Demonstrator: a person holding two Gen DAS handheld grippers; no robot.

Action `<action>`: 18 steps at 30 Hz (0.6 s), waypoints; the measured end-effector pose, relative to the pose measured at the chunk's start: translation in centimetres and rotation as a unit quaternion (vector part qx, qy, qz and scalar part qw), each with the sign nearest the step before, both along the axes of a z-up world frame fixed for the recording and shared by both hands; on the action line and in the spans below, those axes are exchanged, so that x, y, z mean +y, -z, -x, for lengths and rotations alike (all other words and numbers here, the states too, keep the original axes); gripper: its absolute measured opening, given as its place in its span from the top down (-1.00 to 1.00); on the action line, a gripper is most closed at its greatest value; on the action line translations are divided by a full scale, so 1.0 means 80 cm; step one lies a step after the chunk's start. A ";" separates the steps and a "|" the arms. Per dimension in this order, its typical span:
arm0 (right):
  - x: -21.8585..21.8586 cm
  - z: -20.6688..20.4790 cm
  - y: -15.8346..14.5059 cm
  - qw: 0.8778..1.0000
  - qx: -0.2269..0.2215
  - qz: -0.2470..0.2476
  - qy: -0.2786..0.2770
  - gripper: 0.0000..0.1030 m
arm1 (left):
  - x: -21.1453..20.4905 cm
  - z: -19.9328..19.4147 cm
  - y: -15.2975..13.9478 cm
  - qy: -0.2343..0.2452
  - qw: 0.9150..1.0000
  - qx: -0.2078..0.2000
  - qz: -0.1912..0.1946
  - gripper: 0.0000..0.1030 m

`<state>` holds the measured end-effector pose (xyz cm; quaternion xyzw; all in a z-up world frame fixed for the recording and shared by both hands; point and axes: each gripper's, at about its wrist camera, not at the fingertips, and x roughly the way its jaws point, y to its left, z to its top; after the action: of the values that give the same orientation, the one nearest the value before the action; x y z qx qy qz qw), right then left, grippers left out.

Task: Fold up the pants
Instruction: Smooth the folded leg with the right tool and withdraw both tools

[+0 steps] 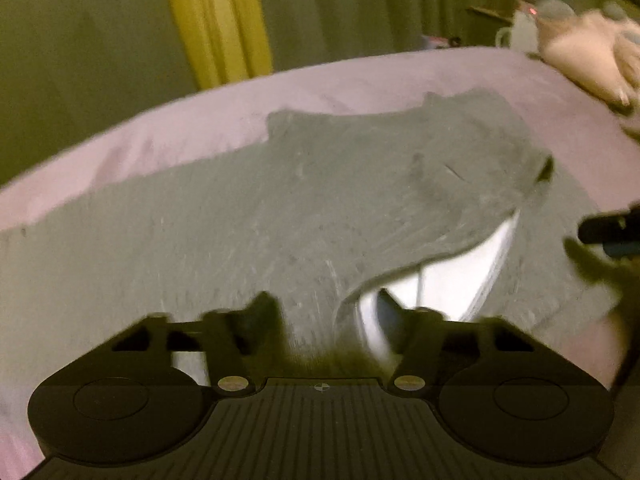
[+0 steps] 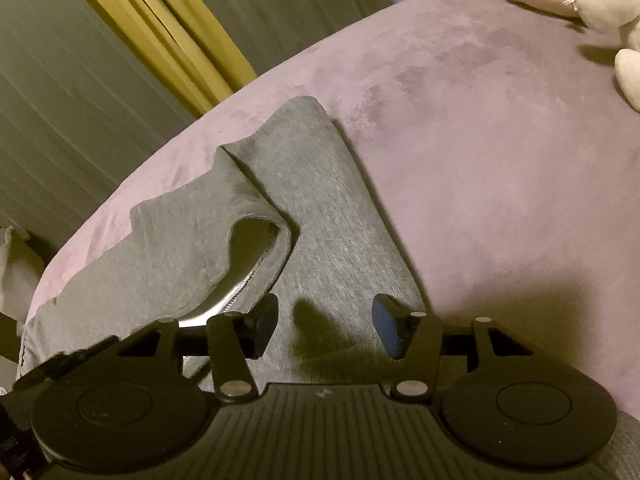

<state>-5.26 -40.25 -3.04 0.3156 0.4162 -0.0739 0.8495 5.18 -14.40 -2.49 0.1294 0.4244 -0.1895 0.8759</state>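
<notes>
Left wrist view: the grey ribbed knit pants (image 1: 280, 208) lie spread on the mauve plush bed cover (image 1: 400, 76). The left gripper (image 1: 326, 312) hovers over them, jaws apart, empty.

Right wrist view: the right gripper (image 2: 325, 326), jaws apart and empty, sits above the pants (image 2: 320, 208), whose left layer is folded over.

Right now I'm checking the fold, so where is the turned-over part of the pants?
In the right wrist view the grey pants lie on the purple bedspread; the turned-over flap sits left of centre, just beyond the open right gripper.
</notes>
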 end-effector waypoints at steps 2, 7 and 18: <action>0.003 0.000 -0.005 1.000 -0.007 0.005 -0.007 -0.02 | 0.009 -0.006 -0.006 -0.024 1.000 0.011 0.016 0.00; 0.006 -0.004 -0.028 0.998 -0.050 0.014 -0.027 -0.20 | 0.054 0.004 -0.041 -0.074 0.997 -0.031 0.004 -0.46; 0.022 -0.090 0.004 0.997 -0.014 -0.071 -0.041 0.43 | 0.227 0.020 -0.056 -0.280 0.958 -0.038 0.056 -0.77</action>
<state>1.96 -38.53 -3.36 0.3589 0.4209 -0.0053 0.8331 3.57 3.73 1.97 -0.0368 0.3988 0.0449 0.9152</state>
